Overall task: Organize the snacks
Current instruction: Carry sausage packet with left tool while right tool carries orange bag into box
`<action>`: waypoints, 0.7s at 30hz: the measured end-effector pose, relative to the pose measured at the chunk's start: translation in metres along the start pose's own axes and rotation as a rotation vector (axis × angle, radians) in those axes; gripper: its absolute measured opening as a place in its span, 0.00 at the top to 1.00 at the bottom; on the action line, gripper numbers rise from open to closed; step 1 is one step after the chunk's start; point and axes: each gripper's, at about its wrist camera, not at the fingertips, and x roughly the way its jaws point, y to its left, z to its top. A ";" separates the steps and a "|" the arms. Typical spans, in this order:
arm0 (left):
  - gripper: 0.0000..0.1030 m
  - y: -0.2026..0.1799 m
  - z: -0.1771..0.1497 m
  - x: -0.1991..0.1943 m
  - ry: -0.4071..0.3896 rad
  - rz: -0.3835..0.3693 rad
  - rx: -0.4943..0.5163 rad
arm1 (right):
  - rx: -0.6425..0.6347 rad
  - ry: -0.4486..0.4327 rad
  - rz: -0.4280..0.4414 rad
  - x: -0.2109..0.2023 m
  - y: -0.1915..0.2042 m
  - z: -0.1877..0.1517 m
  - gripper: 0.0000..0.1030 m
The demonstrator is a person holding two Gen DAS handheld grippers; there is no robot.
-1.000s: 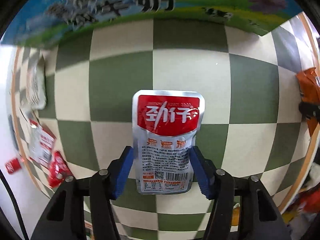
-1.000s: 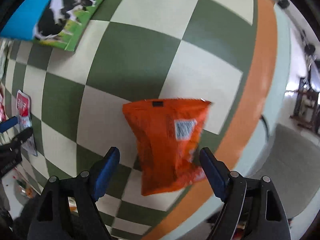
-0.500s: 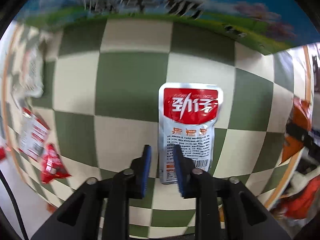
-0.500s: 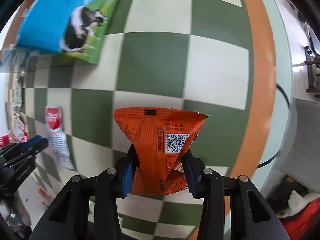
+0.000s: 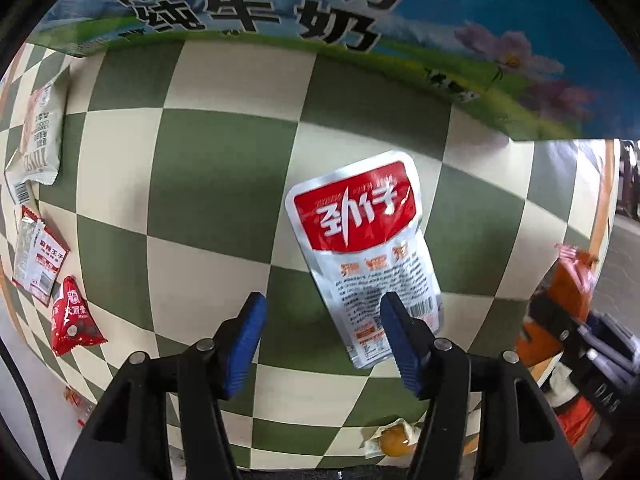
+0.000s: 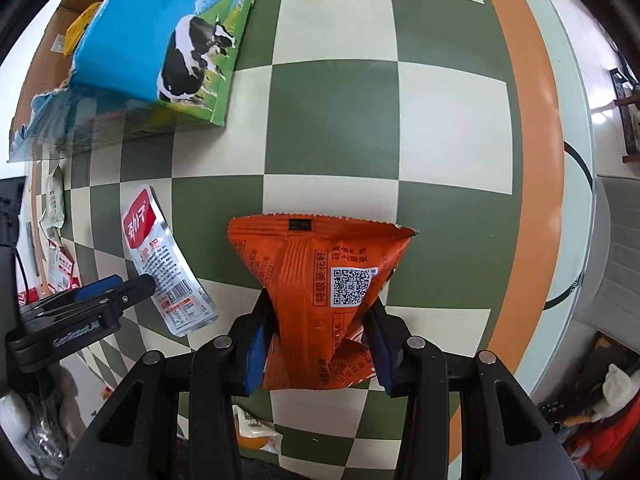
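Mid-sort: right gripper [image 6: 318,354] clamped on orange packet [image 6: 320,292], left gripper [image 5: 320,340] open beside silver pouch [image 5: 362,252]; next probably carry packet to milk box [image 6: 160,48].

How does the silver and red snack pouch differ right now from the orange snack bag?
The silver and red snack pouch lies flat on the checkered cloth, free of the open left hand-held gripper; the orange snack bag is clamped in the right hand-held gripper. The pouch is smooth and slim; the bag is crumpled and pinched at its lower end. The bag shows a QR code, the pouch a barcode. Both are sealed snack packets.
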 end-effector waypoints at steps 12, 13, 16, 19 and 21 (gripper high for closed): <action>0.32 -0.034 0.035 0.002 0.060 0.016 -0.119 | 0.039 0.020 -0.018 0.004 -0.029 0.004 0.55; 0.32 -0.037 0.033 0.000 0.053 0.036 -0.100 | 0.042 0.019 -0.018 0.004 -0.030 0.005 0.55; 0.46 -0.052 0.025 -0.009 -0.001 0.050 -0.027 | 0.046 0.007 -0.022 0.001 -0.033 0.006 0.55; 0.48 -0.050 0.018 -0.011 -0.004 0.058 -0.003 | 0.045 -0.007 -0.028 -0.005 -0.037 0.009 0.55; 0.48 -0.042 0.012 -0.014 -0.007 0.057 0.003 | 0.044 -0.018 -0.035 -0.006 -0.032 0.006 0.55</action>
